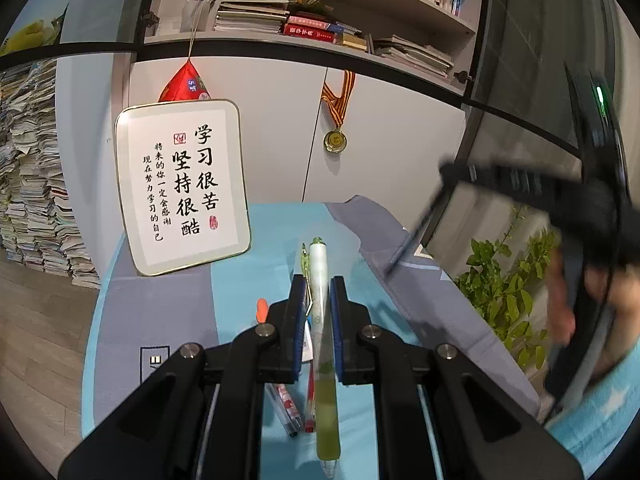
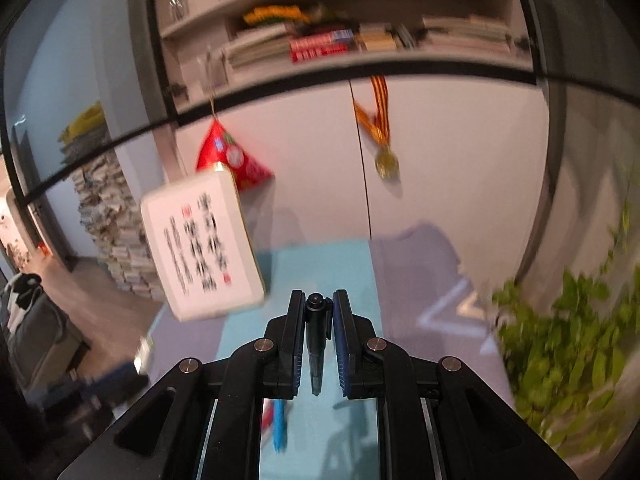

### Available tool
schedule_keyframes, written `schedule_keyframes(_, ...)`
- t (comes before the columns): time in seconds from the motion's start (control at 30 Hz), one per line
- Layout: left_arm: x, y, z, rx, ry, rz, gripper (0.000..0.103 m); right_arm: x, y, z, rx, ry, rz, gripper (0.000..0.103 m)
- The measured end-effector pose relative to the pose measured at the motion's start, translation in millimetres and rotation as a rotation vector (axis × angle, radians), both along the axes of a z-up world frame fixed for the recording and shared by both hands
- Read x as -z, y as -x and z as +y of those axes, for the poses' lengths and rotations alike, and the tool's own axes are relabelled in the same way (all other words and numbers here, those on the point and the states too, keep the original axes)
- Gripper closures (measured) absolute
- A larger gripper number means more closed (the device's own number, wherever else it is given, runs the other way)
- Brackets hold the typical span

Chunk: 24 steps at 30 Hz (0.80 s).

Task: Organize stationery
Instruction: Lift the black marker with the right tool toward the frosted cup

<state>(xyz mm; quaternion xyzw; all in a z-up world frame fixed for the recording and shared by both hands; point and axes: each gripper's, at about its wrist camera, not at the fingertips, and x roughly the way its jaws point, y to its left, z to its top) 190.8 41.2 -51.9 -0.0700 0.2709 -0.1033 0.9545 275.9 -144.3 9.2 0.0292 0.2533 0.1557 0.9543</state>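
Note:
My left gripper (image 1: 318,288) is shut on a pale green pen (image 1: 323,344), held lengthwise between the jaws above the blue cloth-covered table (image 1: 160,320). Under it lie a red pen (image 1: 309,404), a clear pen with red print (image 1: 285,404) and an orange-tipped pen (image 1: 262,310). My right gripper (image 2: 319,300) is shut on a black pen (image 2: 316,340), raised above the table. It also shows, blurred, in the left wrist view (image 1: 560,200) up on the right. A blue pen (image 2: 279,424) lies on the table below it.
A white framed calligraphy sign (image 1: 182,186) leans at the table's back left. White cabinet doors (image 1: 392,128) with a hanging medal (image 1: 335,140) and a red pouch (image 1: 185,84) stand behind. A green plant (image 1: 504,292) is at the right, stacked papers (image 1: 32,184) at the left.

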Motion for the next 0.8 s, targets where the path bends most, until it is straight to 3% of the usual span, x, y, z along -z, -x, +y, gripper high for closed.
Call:
schedule_keyframes(0.33, 4.8, -1.1, 20.2, -0.044, -0.031, -0.006, 0.093, -0.4, -41.7, 41.2, -0.031, 0.043, -0.087, 0.088)
schedule_keyframes(0.8, 17.6, -24.5, 13.5, -0.016, -0.004, 0.023, 0.093, 51.9, -84.2, 26.0, -0.021, 0.018, 0.104, 0.088)
